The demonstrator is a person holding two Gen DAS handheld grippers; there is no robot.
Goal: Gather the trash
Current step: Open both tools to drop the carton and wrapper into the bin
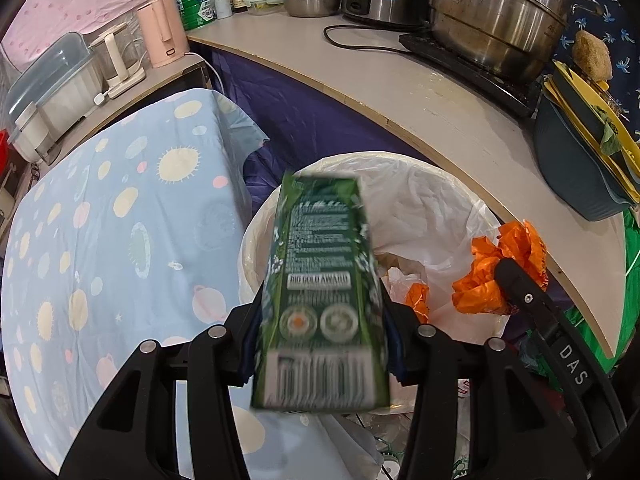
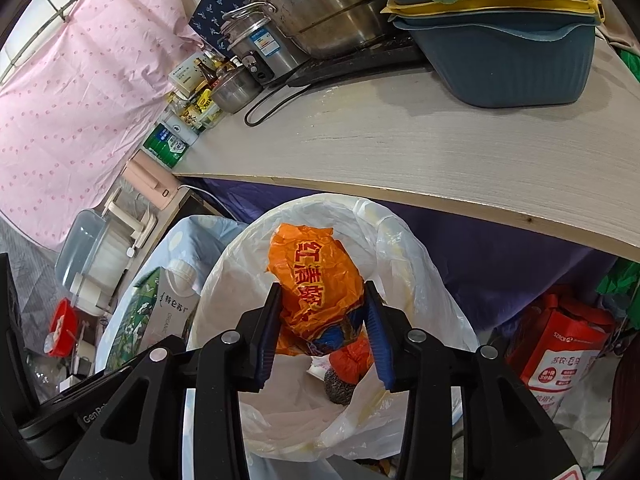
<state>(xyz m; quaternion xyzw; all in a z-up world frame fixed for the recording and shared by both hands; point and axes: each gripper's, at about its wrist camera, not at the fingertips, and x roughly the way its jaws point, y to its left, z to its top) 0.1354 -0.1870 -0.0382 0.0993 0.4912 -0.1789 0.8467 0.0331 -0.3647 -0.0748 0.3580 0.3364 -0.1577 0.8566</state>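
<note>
Green carton (image 1: pixel 320 300) fills left jaws; orange wrapper (image 2: pixel 316 288) between right jaws.

Even, bright diffuse light, soft shadows only. Strong fisheye bending, dark vignette at all corners. Green carton (image 1: pixel 320 292) in my left view motion-blurred; steel pot (image 1: pixel 496 20) at 1 o'clock shows glare.

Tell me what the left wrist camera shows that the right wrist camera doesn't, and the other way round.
Only the left wrist view: the barcode side of the green carton in the left gripper. Only the right: a steel scrubber inside the bin, and a red and white bag on the floor. Both: the lined trash bin, the orange wrapper between the right gripper's pads, and the counter.
</note>
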